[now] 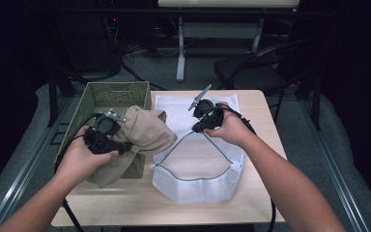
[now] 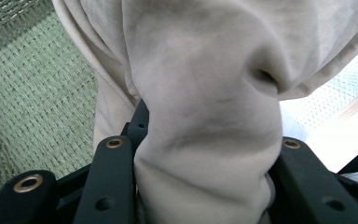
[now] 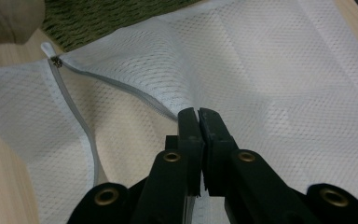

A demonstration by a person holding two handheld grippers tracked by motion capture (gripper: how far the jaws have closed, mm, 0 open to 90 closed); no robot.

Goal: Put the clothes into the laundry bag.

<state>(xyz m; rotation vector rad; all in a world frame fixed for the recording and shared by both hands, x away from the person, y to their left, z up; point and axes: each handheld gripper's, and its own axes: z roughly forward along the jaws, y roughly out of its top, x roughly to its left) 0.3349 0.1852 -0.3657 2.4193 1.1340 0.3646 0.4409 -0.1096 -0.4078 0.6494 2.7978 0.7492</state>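
The left gripper (image 1: pixel 121 145) is clamped on a bunched beige cloth (image 1: pixel 142 133); in the left gripper view the cloth (image 2: pixel 205 116) bulges thick between the two black jaws and hides their tips. The cloth hangs over the near right corner of a green woven basket (image 1: pixel 99 96), which stands at the left side of the counter (image 1: pixel 140 203), and part of it drapes down the basket's front wall.

The right gripper (image 1: pixel 196 128) is closed on the upper edge of a white mesh laundry bag (image 1: pixel 198 186) that lies flat on the counter just right of the basket. In the right gripper view the jaws meet with a pinch of mesh (image 3: pixel 223 70) between their tips, right at the grey zipper (image 3: pixel 116 88), and the fabric rises in a small tent toward them. The zipper is undone, so the mouth of the bag gapes in a wide curve, with light wood showing through the mesh below it.
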